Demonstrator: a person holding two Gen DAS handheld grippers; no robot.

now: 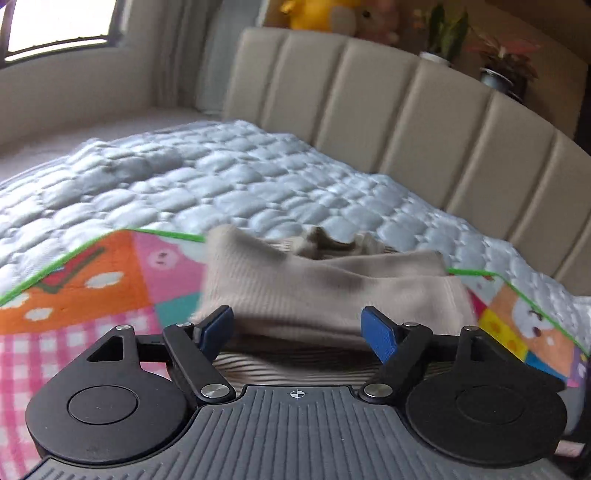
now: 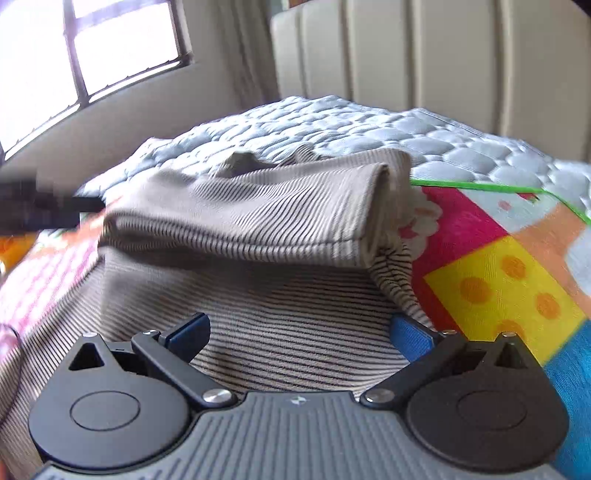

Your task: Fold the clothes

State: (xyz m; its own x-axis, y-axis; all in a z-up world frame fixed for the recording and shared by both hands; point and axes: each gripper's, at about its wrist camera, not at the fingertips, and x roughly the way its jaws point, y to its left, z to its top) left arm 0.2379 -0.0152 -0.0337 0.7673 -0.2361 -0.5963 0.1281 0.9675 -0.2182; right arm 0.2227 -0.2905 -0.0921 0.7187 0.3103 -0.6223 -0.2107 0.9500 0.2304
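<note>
A beige garment with thin dark stripes lies on a colourful mat. Its far part is folded back over itself into a thick band. In the left wrist view that folded band sits just ahead of my left gripper. The blue pads stand wide apart and open, and nothing is pinched between them. My right gripper hovers open over the flat striped layer, its pads clear of the cloth. A dark blur at the left edge of the right wrist view is the left gripper.
The patchwork play mat with a green border covers a quilted pale blue bedspread. A beige padded headboard rises behind it. Plush toys and potted plants stand above the headboard. A window is at the left.
</note>
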